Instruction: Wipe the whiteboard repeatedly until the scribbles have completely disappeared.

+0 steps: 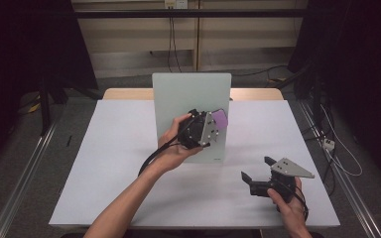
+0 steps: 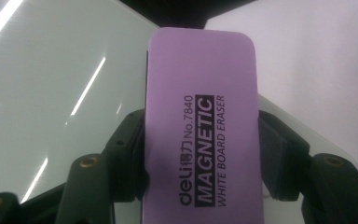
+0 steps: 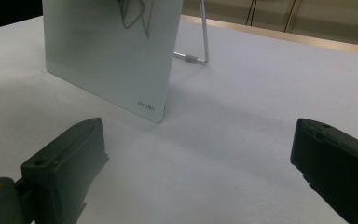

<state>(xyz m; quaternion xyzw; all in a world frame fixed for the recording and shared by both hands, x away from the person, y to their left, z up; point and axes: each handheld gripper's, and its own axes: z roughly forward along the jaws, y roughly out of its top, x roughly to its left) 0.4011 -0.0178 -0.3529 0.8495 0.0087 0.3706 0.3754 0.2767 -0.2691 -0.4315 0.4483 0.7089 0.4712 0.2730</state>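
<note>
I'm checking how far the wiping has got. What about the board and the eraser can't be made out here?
- High view: the left gripper and hand cover the middle of the board, so any marks there are hidden.
- Right gripper view: the scribble is cut off by the top edge.
- Left gripper view: the eraser hides whether its underside touches the board.
- Right gripper view: the logo is too small to read.

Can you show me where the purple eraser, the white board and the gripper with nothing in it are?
purple eraser (image 2: 200, 135): left gripper view, its printed face.
white board (image 1: 178, 99): high view, bare upper part.
right gripper (image 1: 254, 167): high view, between its open jaws.
</note>
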